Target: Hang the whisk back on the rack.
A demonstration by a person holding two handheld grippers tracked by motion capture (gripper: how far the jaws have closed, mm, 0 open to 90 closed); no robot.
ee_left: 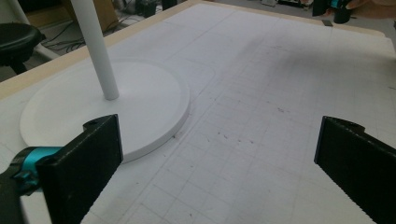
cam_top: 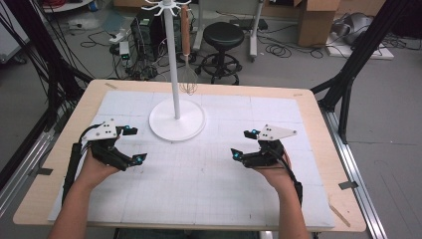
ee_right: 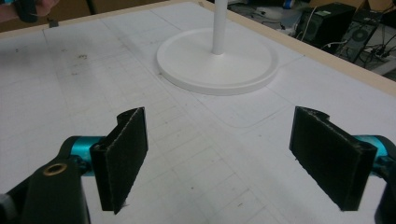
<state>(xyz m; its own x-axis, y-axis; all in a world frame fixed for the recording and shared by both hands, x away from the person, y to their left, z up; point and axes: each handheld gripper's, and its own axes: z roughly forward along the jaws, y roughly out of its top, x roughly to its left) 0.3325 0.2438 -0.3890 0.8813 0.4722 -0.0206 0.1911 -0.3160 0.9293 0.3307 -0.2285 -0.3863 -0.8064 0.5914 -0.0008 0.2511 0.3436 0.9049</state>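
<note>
Two grippers low over the bench [cam_top: 64, 164], nearest the camera, palms resting on the white grid mat [cam_top: 209, 184]. Left gripper [cam_top: 133, 145]: jaws wide, nothing between, pointing toward the middle. Right gripper [cam_top: 245, 144]: jaws wide too, empty, mirrored opposite. Well apart from each other, bare mat between.

Further out, centre-back of mat: white stand [cam_top: 176, 64], round flat base [cam_top: 177, 121], slim upright pole, hooks at the top. Closest to the left gripper, base edge just beside its jaw in left gripper view [ee_left: 154, 116]; a bit farther ahead in right gripper view [ee_right: 217, 60].

Off one hook: whisk [cam_top: 187, 55], hanging handle-up, wire head down by the far bench edge. Brownish handle, prob. wood; thin metal wire loops forming a bulb.

Handling guess: light, handle stiff and round, so could roll or slip between flat pads. Wires springy, likely to squash or slide if pinched. Best hold: mid-handle, below the hook, then lift up and off. Swinging freely, so approach slow; stand may tip if tugged sideways.
</note>
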